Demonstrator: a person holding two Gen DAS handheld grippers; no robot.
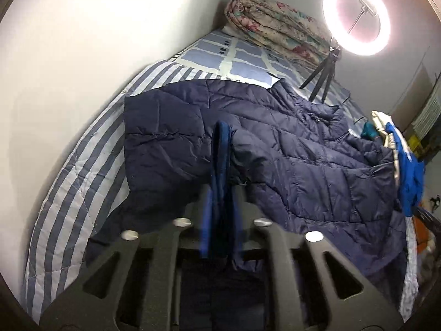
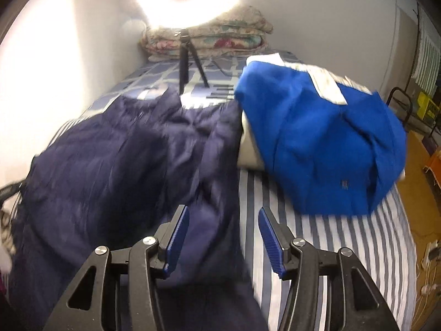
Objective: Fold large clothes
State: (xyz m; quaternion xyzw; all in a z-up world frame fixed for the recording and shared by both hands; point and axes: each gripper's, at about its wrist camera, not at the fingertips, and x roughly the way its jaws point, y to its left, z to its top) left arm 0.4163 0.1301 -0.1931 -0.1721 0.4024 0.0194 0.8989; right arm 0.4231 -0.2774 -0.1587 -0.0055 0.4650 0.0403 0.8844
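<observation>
**Navy coat spread across striped bed, both hand-held grippers over its near edge**

White walls close in a narrow bed covered with a blue-and-white striped quilted bedspread (image 2: 344, 248), which changes to a blue block-patterned section toward the headboard end. Taking the large navy quilted puffer coat (image 1: 275, 151) as the landmark: it lies spread over the middle of the bed, rumpled, its near edge reaching to the cameras. Beyond the coat, at the far end of the bed, sits a folded floral comforter (image 1: 275, 24). Between coat and comforter stands a small black tripod (image 1: 321, 74) carrying a glowing ring light (image 1: 357, 16). Just beside the coat on its right edge, touching it, is a heap of bright blue fabric with white trim (image 2: 317, 143).

The left hand-held gripper (image 1: 222, 193) hangs over the coat's near portion; its blue fingers (image 1: 220, 149) stand close together with a narrow gap, blurred, and a fold of navy cloth lies at and below them. Whether the pads press on that cloth I cannot tell. The right hand-held gripper (image 2: 223, 237) has its jaws spread apart, its blue ribbed pads (image 2: 177, 237) clear of anything; the coat's right edge lies beneath the left pad and bare striped bedspread beneath the right one.
</observation>
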